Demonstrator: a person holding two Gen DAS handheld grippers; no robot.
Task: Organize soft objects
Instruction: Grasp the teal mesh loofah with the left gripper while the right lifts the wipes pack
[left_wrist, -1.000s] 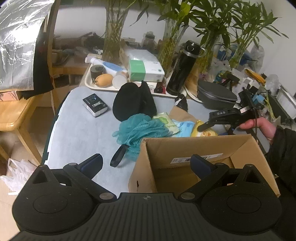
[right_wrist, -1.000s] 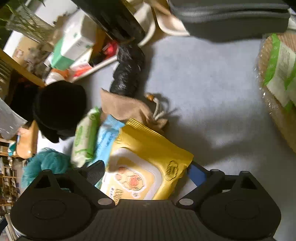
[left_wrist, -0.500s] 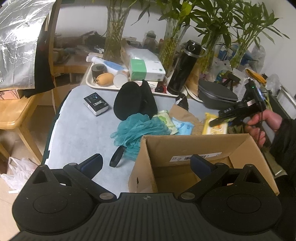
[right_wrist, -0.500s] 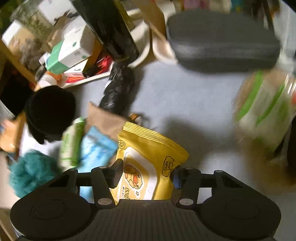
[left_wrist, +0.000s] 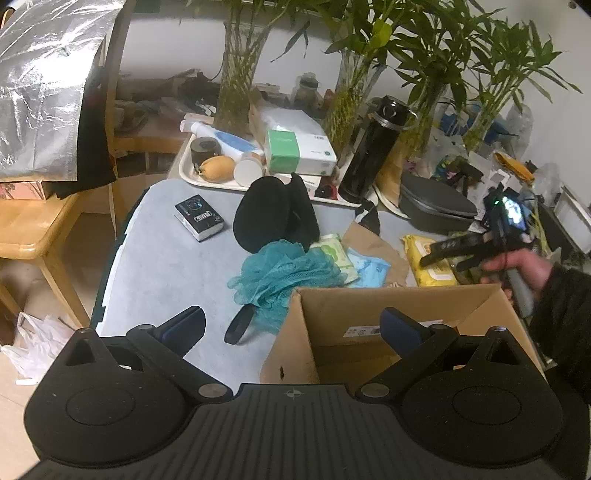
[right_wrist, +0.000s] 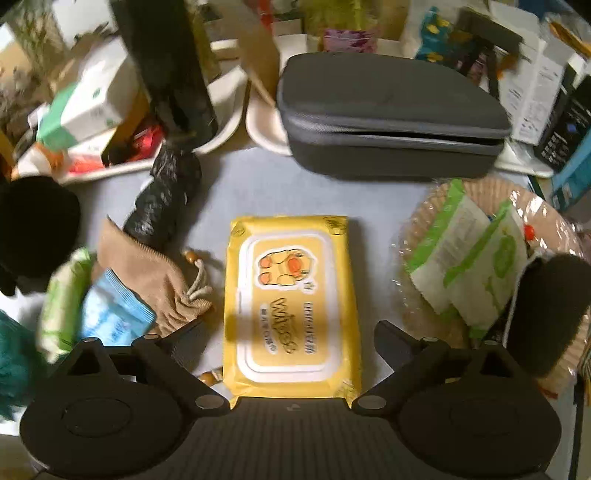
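A yellow wipes pack (right_wrist: 291, 299) lies flat on the blue-grey table, between the spread fingers of my right gripper (right_wrist: 291, 336), which is open and empty above it. It also shows in the left wrist view (left_wrist: 428, 262) under the right gripper (left_wrist: 443, 254). My left gripper (left_wrist: 291, 325) is open and empty over the near rim of the open cardboard box (left_wrist: 399, 321). A teal bath pouf (left_wrist: 284, 273), green wipes (left_wrist: 332, 251), a blue pack (left_wrist: 369, 266), a tan drawstring pouch (right_wrist: 155, 277) and a black hat (left_wrist: 273, 214) lie beyond the box.
A grey zip case (right_wrist: 388, 118), a black bottle (left_wrist: 373, 151), a tray of toiletries (left_wrist: 199, 177) and plant vases line the back. A wicker basket (right_wrist: 417, 229) with green packets sits right. A small black box (left_wrist: 199, 218) lies left, near a wooden chair (left_wrist: 29, 229).
My right gripper closed on the yellow wipes pack, moved it right away from the pile, then opened; the pack now lies flat on the table. The left gripper has held still.
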